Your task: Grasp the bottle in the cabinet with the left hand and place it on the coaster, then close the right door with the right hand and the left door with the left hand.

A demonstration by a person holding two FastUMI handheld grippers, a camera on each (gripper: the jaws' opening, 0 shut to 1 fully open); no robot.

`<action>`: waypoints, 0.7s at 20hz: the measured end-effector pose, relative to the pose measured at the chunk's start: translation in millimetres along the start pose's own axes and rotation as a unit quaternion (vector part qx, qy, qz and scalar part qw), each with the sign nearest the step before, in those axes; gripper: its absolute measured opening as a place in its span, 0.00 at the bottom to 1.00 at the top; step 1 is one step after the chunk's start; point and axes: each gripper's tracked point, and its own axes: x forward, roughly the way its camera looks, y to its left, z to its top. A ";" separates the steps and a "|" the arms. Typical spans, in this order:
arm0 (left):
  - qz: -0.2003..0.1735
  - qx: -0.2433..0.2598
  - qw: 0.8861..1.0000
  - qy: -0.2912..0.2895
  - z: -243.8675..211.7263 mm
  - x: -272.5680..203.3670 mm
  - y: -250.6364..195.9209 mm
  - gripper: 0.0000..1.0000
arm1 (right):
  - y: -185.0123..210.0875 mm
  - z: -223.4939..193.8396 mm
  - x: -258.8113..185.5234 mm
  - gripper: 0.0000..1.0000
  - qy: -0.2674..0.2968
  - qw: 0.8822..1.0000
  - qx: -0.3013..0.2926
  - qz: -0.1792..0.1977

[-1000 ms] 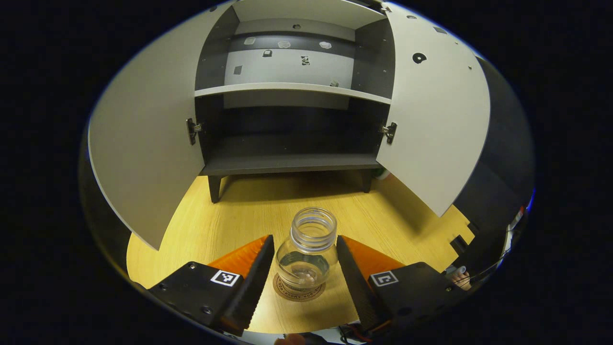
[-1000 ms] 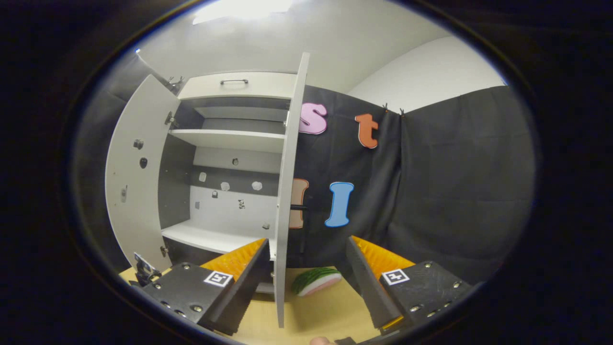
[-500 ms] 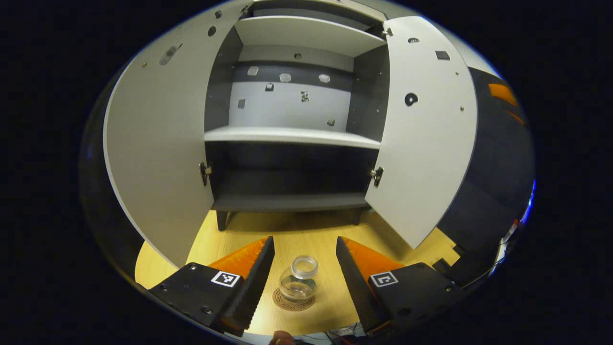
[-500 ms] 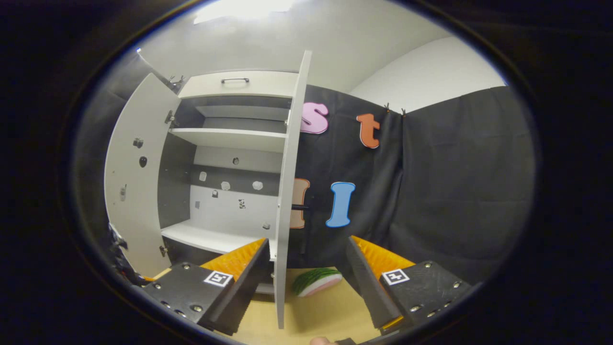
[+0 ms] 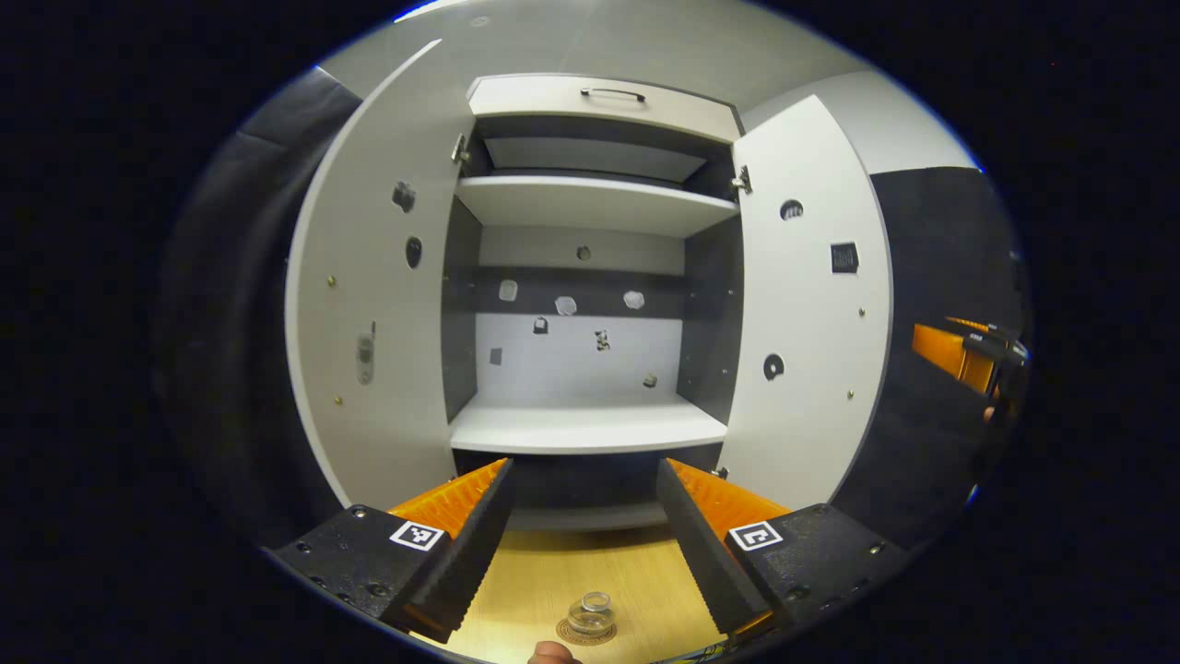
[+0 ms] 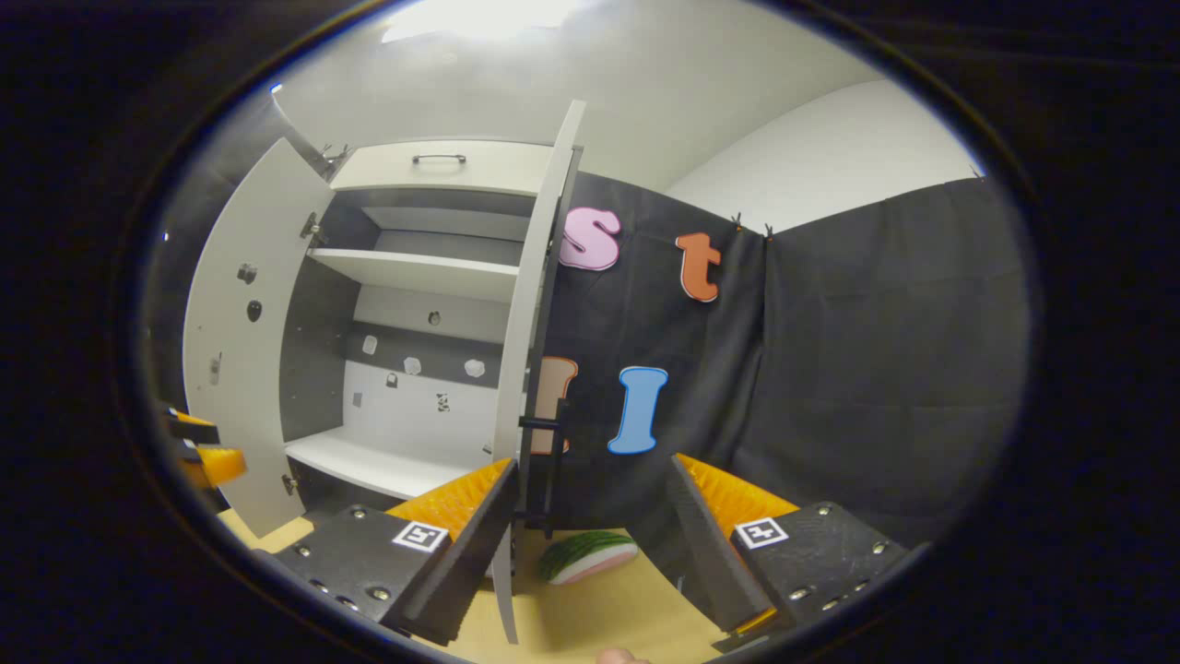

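- Bottle (image 5: 596, 611) is standing on the coaster (image 5: 584, 632), on the desk (image 5: 553, 576) before the cabinet (image 5: 590, 277).
- Left gripper (image 5: 584, 521) is hovering above it, fingers released.
- Right gripper (image 6: 590, 516) is straddling the right door (image 6: 525, 369) edge, fingers spread.

A clear, glossy glass bottle (image 5: 593, 612) stands on a round brown coaster (image 5: 586, 632) that looks like cork or card, on a table (image 5: 553, 576) of pale, matt wood grain. The cabinet (image 5: 590, 277) shows smooth, matt white shelves and dark grey inner walls; its left door (image 5: 378, 314) and right door (image 5: 811, 323) are matt white board with small metal hinges. The left gripper (image 5: 583, 516) and right gripper (image 6: 590, 516) have ribbed black rubbery pads on orange plastic and rough matt black bodies. The wall (image 6: 876, 369) is matt black cloth.
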 end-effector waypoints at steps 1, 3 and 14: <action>0.017 0.002 1.000 0.001 7.9 -4.9 7.9 0.97 | -2.6 1.8 3.8 0.96 -0.002 1.000 -0.001 -0.003; 0.044 0.005 0.999 -0.008 24.4 -15.9 22.5 0.97 | -4.1 -0.1 13.7 0.97 -0.002 1.000 -0.003 -0.004; 0.158 -0.005 0.987 -0.021 32.6 -67.3 94.9 0.96 | 20.4 -0.3 36.3 0.95 0.002 0.999 0.017 0.045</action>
